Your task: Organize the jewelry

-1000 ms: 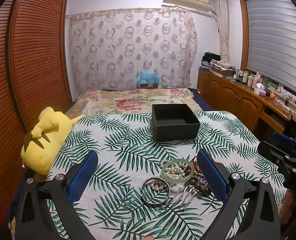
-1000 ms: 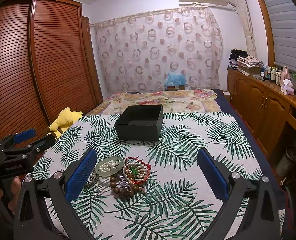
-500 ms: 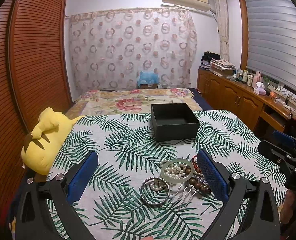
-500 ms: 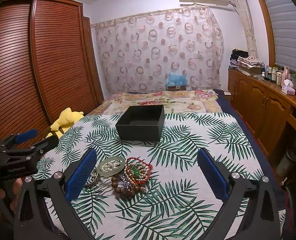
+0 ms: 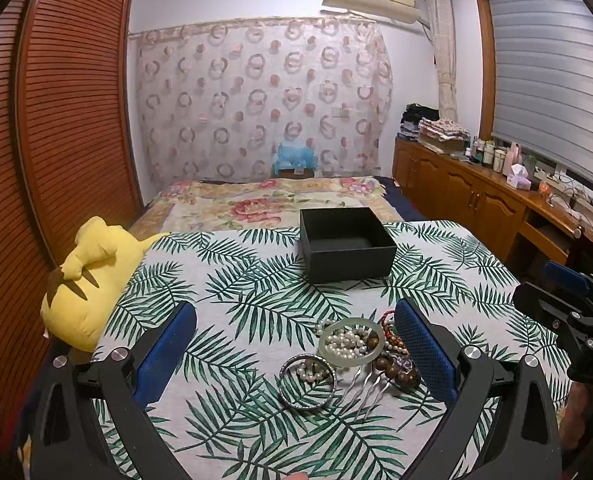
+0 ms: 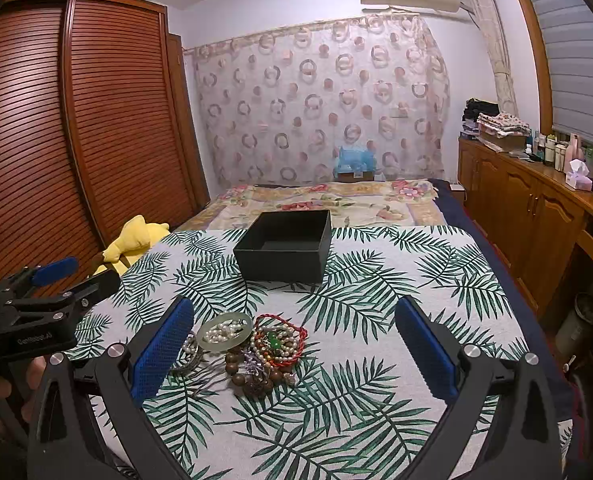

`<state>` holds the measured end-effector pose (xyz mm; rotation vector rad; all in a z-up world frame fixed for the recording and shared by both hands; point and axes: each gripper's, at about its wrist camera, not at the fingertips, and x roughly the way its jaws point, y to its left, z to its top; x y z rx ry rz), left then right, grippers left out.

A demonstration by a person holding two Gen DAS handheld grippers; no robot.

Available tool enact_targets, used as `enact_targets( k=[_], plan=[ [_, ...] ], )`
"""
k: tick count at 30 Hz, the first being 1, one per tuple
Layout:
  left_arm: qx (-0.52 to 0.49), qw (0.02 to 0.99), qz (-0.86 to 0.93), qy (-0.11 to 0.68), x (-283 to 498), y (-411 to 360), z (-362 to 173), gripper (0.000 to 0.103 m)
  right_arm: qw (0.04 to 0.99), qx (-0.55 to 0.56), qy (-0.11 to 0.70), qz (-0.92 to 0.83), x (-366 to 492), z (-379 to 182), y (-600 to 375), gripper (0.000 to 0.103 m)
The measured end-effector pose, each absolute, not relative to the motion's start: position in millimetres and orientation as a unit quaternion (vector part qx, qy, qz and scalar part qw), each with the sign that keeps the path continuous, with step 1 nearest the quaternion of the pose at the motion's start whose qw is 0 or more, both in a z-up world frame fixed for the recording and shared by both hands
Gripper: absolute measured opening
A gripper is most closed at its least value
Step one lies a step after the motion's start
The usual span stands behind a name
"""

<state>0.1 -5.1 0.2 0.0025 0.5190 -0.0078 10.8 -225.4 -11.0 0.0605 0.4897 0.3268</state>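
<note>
A heap of jewelry lies on the palm-leaf cloth: a pale jade bangle (image 5: 350, 342) filled with pearls, a silver bangle (image 5: 307, 378), a metal hair fork (image 5: 366, 386) and wooden beads (image 5: 396, 368). In the right wrist view the jade bangle (image 6: 225, 332) sits beside a red cord bracelet (image 6: 280, 340) and the wooden beads (image 6: 252, 376). An open, empty black box (image 5: 346, 244) (image 6: 284, 246) stands behind the heap. My left gripper (image 5: 295, 310) is open above the heap's left part, holding nothing. My right gripper (image 6: 294, 312) is open over its right part, also holding nothing.
A yellow plush toy (image 5: 92, 276) rests at the cloth's left edge. A louvred wooden wardrobe (image 6: 56, 140) runs along the left, and wooden cabinets (image 6: 536, 220) with bottles along the right. A flowered bedspread (image 5: 264, 204) lies behind the box.
Both views shift only slightly; the right gripper has drifted a little. The jewelry and the box have not moved, and both grippers stay open.
</note>
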Motion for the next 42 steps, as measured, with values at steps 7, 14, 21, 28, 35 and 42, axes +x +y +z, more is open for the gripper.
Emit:
enact_targets(
  k=[7,14,21,28,35,42],
  plan=[
    [0.001,0.965,-0.006,0.261,2,-7,-3,0.096,0.956,0.031,0.244,0.163,12,-9,-225,0.101],
    [0.007,0.96,-0.014,0.281,14,-2,-18,0.096,0.954,0.025,0.251,0.162,19,-25,-217,0.101],
    [0.021,0.952,-0.025,0.305,34,1,-36,0.096,0.953,0.018,0.254,0.164,34,-46,-225,0.101],
    [0.022,0.944,-0.045,0.326,52,5,-53,0.096,0.947,-0.005,0.276,0.165,52,-67,-229,0.101],
    [0.006,0.935,-0.075,0.347,69,10,-63,0.093,0.936,-0.016,0.303,0.177,62,-80,-227,0.101],
    [0.005,0.914,-0.111,0.39,94,10,-78,0.066,0.921,-0.026,0.322,0.218,68,-84,-217,0.099]
  ],
)
